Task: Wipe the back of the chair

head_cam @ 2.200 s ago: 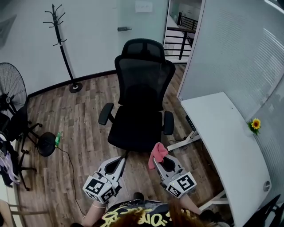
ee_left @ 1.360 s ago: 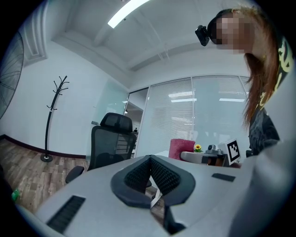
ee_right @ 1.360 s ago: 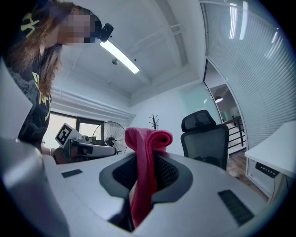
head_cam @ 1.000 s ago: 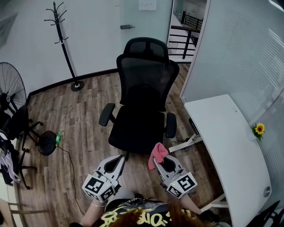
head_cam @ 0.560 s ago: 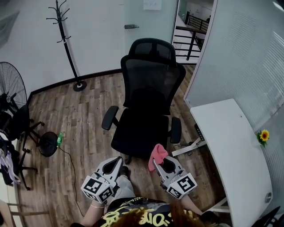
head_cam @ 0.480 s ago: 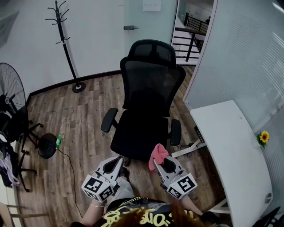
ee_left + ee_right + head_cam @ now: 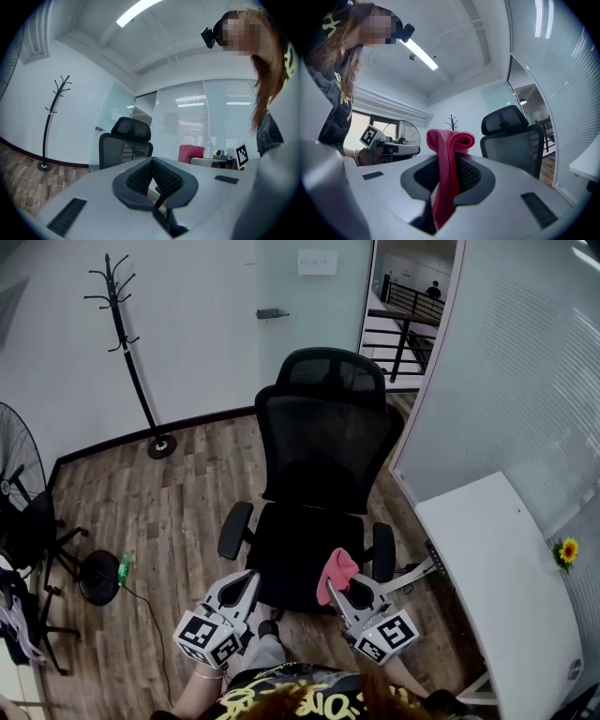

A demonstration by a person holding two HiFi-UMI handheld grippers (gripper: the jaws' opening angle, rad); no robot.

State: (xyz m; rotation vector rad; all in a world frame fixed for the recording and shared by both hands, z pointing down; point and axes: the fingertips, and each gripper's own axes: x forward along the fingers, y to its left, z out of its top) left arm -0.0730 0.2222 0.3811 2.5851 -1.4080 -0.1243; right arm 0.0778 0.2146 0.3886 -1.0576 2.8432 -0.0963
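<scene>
Approach stage, by the look of it: the right gripper point(image 7: 337, 585) is clamped on a folded pink cloth point(image 7: 336, 568), while the left gripper point(image 7: 246, 582) is closed on nothing, its pads meeting at the tips. Both are held low near the front edge of the seat point(image 7: 295, 554), apart from the black mesh chair back point(image 7: 323, 442), which stands upright facing the person, not yet touched. The next move likely calls for carrying the cloth up across the seat to the mesh (the armrests point(image 7: 234, 529) flank that path). A white desk point(image 7: 497, 587) sits just right of the chair; a coat stand point(image 7: 127, 343), a fan point(image 7: 19, 502) and a green bottle point(image 7: 124, 565) lie well apart to the left
</scene>
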